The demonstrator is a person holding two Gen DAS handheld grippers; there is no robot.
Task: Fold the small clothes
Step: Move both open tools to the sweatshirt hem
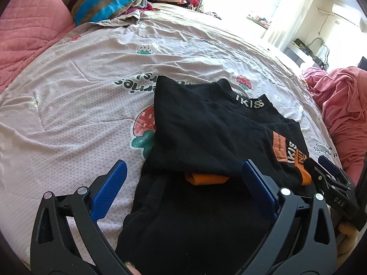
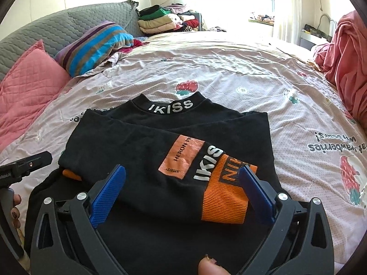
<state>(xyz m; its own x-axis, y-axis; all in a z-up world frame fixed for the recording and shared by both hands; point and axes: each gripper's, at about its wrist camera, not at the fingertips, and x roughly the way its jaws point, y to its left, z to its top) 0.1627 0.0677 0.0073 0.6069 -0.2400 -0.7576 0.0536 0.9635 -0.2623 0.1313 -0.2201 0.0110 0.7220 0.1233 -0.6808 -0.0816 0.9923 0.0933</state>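
From my remote seat, the black sweatshirt (image 2: 142,137) lies partly folded on the strawberry-print bedsheet (image 2: 229,68), at the centre of the right wrist view, its "IKISS" collar (image 2: 170,108) toward 12 o'clock and both sleeves laid across the body. The right sleeve's orange cuff (image 2: 226,204) sits at about 5 o'clock from the collar; the second orange cuff (image 1: 206,178) peeks out beneath the folded layer in the left wrist view. My left gripper (image 1: 181,192) is released, blue fingers (image 1: 110,190) spread wide above the sweatshirt's lower left edge, nothing pressed between them. My right gripper (image 2: 181,192) is likewise released, jaws wide, straddling the orange-cuffed sleeve without pinching it; whether a pad grazes the cloth I cannot tell. A pink quilted pillow (image 2: 29,87) lies at 9 o'clock from the sweatshirt, a striped cushion (image 2: 96,45) at 10 o'clock, a stack of folded clothes (image 2: 160,20) at 12 o'clock, and a pink blanket (image 2: 346,64) at 2 o'clock.
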